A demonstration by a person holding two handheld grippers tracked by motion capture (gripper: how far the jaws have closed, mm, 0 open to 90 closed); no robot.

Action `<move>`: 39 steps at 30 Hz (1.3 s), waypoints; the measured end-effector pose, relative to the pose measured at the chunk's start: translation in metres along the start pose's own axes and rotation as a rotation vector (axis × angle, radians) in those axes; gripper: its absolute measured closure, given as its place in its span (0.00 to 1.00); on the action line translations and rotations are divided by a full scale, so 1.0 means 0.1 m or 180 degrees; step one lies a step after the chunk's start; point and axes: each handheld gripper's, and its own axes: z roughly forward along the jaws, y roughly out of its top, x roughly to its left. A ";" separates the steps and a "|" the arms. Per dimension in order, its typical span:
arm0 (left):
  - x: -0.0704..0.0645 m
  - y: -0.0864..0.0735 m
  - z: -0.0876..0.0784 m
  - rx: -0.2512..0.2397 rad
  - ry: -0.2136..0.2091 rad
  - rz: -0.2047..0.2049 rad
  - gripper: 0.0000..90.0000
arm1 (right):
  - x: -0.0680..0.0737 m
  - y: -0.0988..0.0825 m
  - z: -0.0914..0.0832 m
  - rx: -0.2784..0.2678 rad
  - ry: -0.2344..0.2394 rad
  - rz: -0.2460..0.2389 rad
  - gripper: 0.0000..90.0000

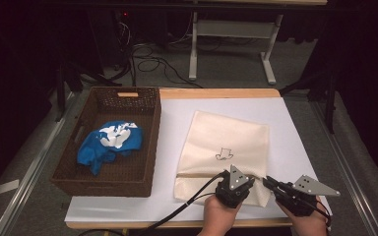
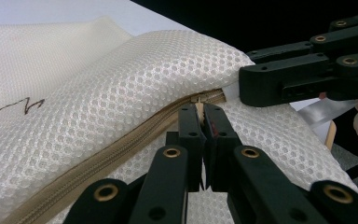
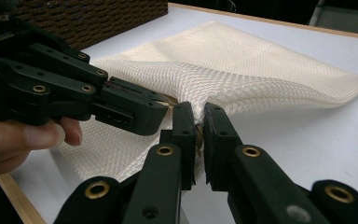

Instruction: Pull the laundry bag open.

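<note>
A white-covered table (image 1: 295, 128) stands in a dark room with a grey floor. One brown basket (image 1: 128, 183), far left, holds one blue cloth (image 1: 96, 150). One cream mesh bag (image 1: 226, 135) lies centre-right. Left gripper (image 1: 248, 179) clenches the zipper pull (image 2: 198, 103); right gripper (image 1: 266, 181) clamps the bag's near-right corner. The bag's small drawing is unclear.

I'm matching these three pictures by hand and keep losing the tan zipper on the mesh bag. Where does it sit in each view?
High view: the zipper is a thin tan line across the mesh bag's near end.
Left gripper view: it runs from bottom left up to the left gripper, shut on its pull.
Right gripper view: a tan glimpse just left of the right gripper.
Shared landmark: the bag's cream mesh.
</note>
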 end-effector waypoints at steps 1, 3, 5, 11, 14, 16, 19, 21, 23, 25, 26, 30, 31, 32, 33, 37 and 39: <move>0.00 0.00 0.00 0.0007 -0.0004 -0.0010 0.97 | 0.00 0.00 0.00 0.0001 0.0002 -0.0004 0.95; 0.00 0.00 0.01 0.0006 -0.0003 -0.0022 0.97 | 0.00 0.00 0.00 0.0008 0.0000 0.0002 0.95; 0.01 0.00 0.01 0.0014 0.0004 -0.0020 0.97 | 0.00 0.00 0.00 0.0021 -0.0002 -0.0010 0.95; 0.02 0.00 0.02 0.0044 -0.0007 -0.0052 0.97 | 0.01 -0.01 0.02 0.0042 -0.0013 -0.0023 0.96; 0.01 0.00 0.02 0.0042 0.0011 -0.0031 0.97 | 0.01 0.00 0.02 0.0045 -0.0015 -0.0032 0.96; 0.02 0.01 0.02 0.0050 -0.0012 -0.0055 0.97 | 0.02 0.00 0.01 0.0042 -0.0018 -0.0042 0.96; 0.02 0.01 0.02 0.0048 -0.0006 -0.0027 0.97 | 0.01 0.00 0.01 0.0033 -0.0007 -0.0048 0.96; 0.02 0.00 0.02 0.0049 -0.0017 -0.0045 0.97 | 0.01 0.00 0.01 0.0044 0.0002 -0.0013 0.96; 0.02 0.00 0.02 0.0039 -0.0028 -0.0026 0.97 | 0.01 0.00 0.01 0.0029 0.0008 -0.0038 0.96; 0.01 0.00 0.01 0.0038 -0.0007 -0.0017 0.97 | 0.01 0.00 0.01 0.0042 0.0003 -0.0028 0.96; 0.01 -0.01 0.01 0.0030 -0.0021 0.0004 0.97 | 0.01 -0.01 0.01 0.0025 0.0005 -0.0036 0.96; -0.01 -0.01 0.01 0.0079 -0.0060 0.0012 0.97 | -0.01 -0.02 0.01 0.0041 -0.0001 -0.0005 0.96; -0.02 0.00 0.00 0.0076 -0.0065 0.0008 0.97 | -0.02 -0.01 0.01 0.0036 -0.0008 -0.0011 0.96; -0.04 0.00 0.00 0.0078 -0.0074 0.0024 0.97 | -0.02 -0.01 0.01 0.0035 -0.0016 -0.0006 0.95; -0.04 0.00 0.00 0.0078 -0.0074 0.0024 0.97 | -0.02 -0.01 0.01 0.0035 -0.0016 -0.0006 0.95; -0.09 0.00 -0.01 0.0083 -0.0083 0.0140 0.97 | -0.06 -0.03 0.03 0.0063 -0.0060 0.0029 0.95; -0.08 0.00 -0.02 0.0096 -0.0075 0.0146 0.97 | -0.05 -0.03 0.03 0.0071 -0.0066 0.0032 0.95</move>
